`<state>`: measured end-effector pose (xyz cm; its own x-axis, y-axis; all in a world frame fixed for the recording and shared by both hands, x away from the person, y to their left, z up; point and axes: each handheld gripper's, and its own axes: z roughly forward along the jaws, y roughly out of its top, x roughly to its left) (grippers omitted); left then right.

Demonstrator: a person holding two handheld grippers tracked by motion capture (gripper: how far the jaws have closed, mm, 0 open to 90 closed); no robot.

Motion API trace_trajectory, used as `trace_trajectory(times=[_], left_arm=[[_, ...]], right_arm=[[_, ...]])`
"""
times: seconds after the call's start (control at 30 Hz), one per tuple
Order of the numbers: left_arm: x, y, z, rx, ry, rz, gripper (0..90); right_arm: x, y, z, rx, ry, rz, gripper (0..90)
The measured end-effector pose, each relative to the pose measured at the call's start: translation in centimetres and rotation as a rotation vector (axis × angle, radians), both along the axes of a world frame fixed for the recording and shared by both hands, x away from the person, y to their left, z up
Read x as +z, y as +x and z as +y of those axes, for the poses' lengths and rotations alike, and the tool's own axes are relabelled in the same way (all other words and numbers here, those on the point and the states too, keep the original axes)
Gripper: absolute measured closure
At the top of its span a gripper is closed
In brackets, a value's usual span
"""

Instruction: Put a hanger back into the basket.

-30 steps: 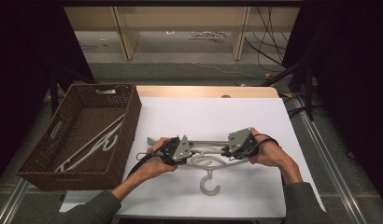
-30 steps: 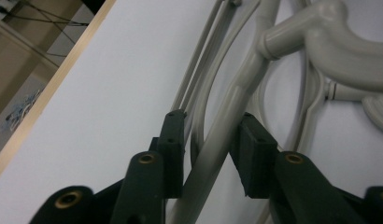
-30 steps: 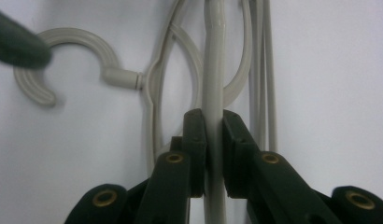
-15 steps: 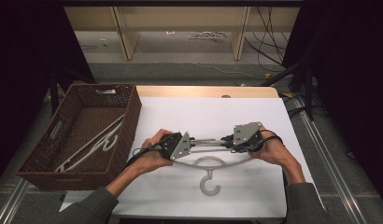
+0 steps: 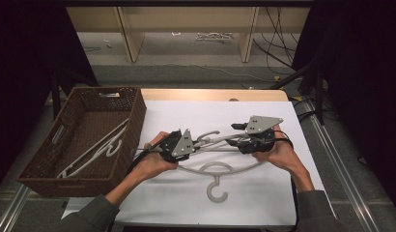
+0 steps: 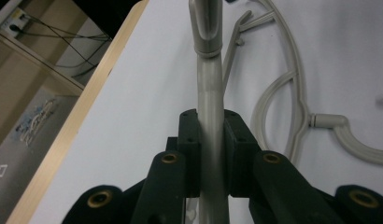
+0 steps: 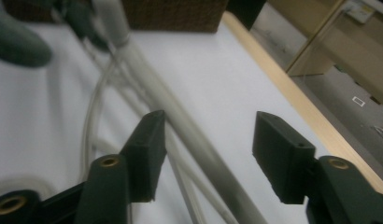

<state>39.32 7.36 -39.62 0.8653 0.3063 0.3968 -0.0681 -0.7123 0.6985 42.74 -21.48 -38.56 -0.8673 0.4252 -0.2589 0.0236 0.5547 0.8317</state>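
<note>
My left gripper (image 6: pixel 210 154) is clamping the upper hanger (image 6: pixel 209 93) bar; right gripper (image 7: pixel 206 154) is sitting released w/ bar between jaws. Basket (image 5: pixel 133 111) at 9 o'clock.
</note>
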Motion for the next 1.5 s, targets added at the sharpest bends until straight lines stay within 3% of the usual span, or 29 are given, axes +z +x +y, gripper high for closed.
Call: trace_trajectory(times=[0.1,0.2,0.5,0.9,1.0,1.17,1.5], left_arm=[[0.1,0.1,0.3,0.031,0.004,0.03,79.4],[0.3,0.2,0.8,0.07,-0.004,0.05,79.4],[1.9,0.4,3.4,0.164,-0.095,0.107,79.4],[3.7,-0.9,5.2,0.174,-0.159,0.15,79.4],[4.1,-1.3,5.4,0.177,-0.156,0.146,79.5],[4.9,-2.0,6.0,0.175,-0.169,0.152,79.5],[7.3,-3.4,8.6,0.218,-0.215,0.121,79.5]], right_arm=[[0.5,-0.2,0.1,-0.022,0.057,0.016,37.1],[0.8,-0.6,0.3,-0.044,0.057,0.014,34.4],[0.9,-2.3,0.2,-0.124,0.054,0.041,24.5],[-0.8,-4.4,-0.1,-0.128,0.052,0.068,25.1],[-1.2,-4.9,0.0,-0.127,0.06,0.073,25.3],[-2.1,-5.6,0.5,-0.111,0.017,0.082,25.5],[-2.7,-6.4,0.5,-0.103,0.031,0.093,25.5]])
